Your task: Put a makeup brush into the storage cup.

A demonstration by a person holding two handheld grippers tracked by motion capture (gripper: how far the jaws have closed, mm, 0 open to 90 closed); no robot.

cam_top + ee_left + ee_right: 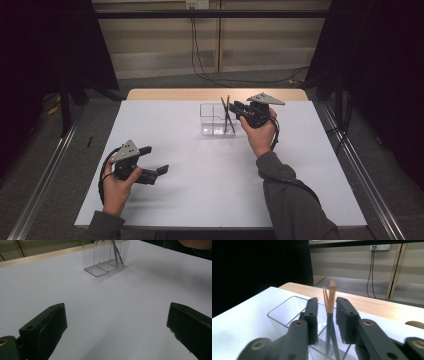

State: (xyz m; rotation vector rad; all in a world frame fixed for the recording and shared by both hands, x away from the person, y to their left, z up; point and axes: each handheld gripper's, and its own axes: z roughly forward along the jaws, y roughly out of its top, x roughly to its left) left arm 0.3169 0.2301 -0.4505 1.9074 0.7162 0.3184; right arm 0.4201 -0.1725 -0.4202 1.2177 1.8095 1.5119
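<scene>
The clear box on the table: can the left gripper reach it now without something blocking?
Probably yes: bare white table lies between the open left gripper and the clear box.

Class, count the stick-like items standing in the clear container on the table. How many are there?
2. Both sticks stand in the right-hand compartment of the clear container, leaning so they cross; in the right gripper view they sit between the right gripper's slightly open jaws. None seems hidden.

1. The white table [200,180] is seen from above and behind, looking forward and down.
2. The left gripper view is set low, facing the clear container [106,257] across the table.
3. The same container [287,312] is viewed close up in the right gripper view.
</scene>
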